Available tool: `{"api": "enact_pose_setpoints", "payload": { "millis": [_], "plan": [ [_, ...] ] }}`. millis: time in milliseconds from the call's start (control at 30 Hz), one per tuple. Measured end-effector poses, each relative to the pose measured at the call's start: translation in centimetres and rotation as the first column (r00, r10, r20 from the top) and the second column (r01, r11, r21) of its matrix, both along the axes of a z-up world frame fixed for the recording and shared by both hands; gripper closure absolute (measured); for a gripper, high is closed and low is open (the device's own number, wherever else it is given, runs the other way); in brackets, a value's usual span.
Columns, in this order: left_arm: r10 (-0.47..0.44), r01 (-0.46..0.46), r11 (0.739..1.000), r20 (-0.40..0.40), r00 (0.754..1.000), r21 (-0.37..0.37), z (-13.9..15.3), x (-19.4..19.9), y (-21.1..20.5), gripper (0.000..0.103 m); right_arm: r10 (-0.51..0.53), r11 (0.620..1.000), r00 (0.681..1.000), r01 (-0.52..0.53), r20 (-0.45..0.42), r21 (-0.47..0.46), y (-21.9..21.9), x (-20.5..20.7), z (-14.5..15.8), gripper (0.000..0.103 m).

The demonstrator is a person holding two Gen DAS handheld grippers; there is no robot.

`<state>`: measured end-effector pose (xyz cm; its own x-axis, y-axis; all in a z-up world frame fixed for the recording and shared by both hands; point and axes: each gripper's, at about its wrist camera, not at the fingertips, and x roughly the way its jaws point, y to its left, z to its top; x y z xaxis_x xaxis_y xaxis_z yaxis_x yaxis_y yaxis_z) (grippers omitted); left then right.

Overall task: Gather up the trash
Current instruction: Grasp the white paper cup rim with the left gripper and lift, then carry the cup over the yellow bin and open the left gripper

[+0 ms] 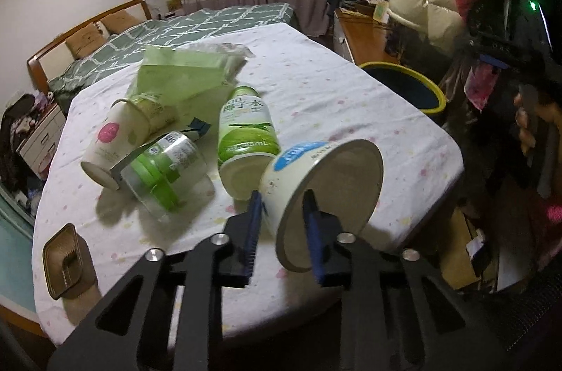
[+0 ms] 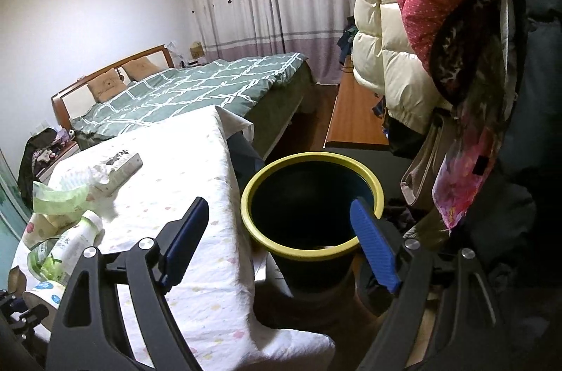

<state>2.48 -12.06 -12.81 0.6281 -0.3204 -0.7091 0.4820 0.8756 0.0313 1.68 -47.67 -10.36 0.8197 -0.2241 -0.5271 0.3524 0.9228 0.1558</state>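
the table [image 1: 351, 83], under a white spotted cloth, carries the pile of trash; the trash bin [image 2: 311, 199], dark with a yellow rim, stands on the floor just beside its edge. the left tool [image 1: 281, 223] is clenched on the wall of a white paper tub [image 1: 316, 181] with a blue label: one pad outside, the other inside the open mouth, the tub tipped on its side at the near edge of the table. a thin wall like that probably crushes or slips easily, so it seems wise to keep the pinch firm, lift clear of the neighbouring bottle, and carry the mouth level over the bin before letting go. the right tool [image 2: 281, 241] hangs released above the bin, nothing between its pads. the bin looks nearly empty, though its dark bottom is hard to read. the tub's inside looks bare. the green-labelled coconut water bottle [image 1: 246, 136] lies capped, contents unclear. the clear jar [image 1: 165, 171] with a green lid looks empty.
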Motion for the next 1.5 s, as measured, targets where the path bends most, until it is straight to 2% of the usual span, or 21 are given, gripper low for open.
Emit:
{"api": "enact_pose_setpoints", "payload": {
  "millis": [100,200,433,633,867,1000,1167,1300,1500],
  "plan": [
    [0.013,-0.013,1.000,-0.003,1.000,-0.014,0.1,0.1,0.4,0.093,0.006,1.000,1.000,-0.006,0.001,0.011,0.1,0.1,-0.1,0.025],
    [0.008,-0.008,1.000,-0.003,1.000,-0.024,0.5,-0.2,0.5,0.097,0.013,1.000,1.000,-0.013,0.000,0.010,0.3,0.1,-0.2,0.025],
    [0.002,-0.001,0.999,0.027,1.000,-0.036,2.9,-0.3,-0.2,0.097,0.004,1.000,1.000,-0.004,0.015,0.008,0.0,-0.4,0.2,0.025],
    [-0.037,0.039,0.997,0.030,0.999,-0.071,4.8,2.7,-3.7,0.097,-0.048,0.999,0.998,0.048,0.031,-0.011,-1.3,-1.8,0.7,0.025],
    [-0.124,0.126,0.989,0.036,0.992,-0.079,5.8,7.6,-12.5,0.097,-0.125,0.992,0.992,0.125,0.029,-0.012,-4.2,-3.7,0.1,0.025],
    [-0.151,0.153,0.986,0.026,0.988,-0.072,5.4,10.6,-18.4,0.097,-0.160,0.987,0.987,0.160,0.020,0.000,-5.7,-4.4,-0.6,0.025],
    [-0.166,0.164,0.985,-0.027,0.986,-0.047,3.5,14.5,-25.5,0.097,-0.159,0.987,0.987,0.159,-0.010,0.017,-6.7,-4.1,-2.0,0.025],
    [-0.189,0.187,0.982,-0.098,0.977,-0.027,1.4,16.7,-30.2,0.097,-0.155,0.987,0.987,0.156,-0.033,0.033,-7.4,-3.6,-3.1,0.025],
    [-0.201,0.206,0.979,-0.173,0.964,0.011,-1.7,18.8,-35.2,0.097,-0.200,0.979,0.978,0.202,-0.053,0.035,-8.9,-3.7,-3.9,0.025]
  ]
}}
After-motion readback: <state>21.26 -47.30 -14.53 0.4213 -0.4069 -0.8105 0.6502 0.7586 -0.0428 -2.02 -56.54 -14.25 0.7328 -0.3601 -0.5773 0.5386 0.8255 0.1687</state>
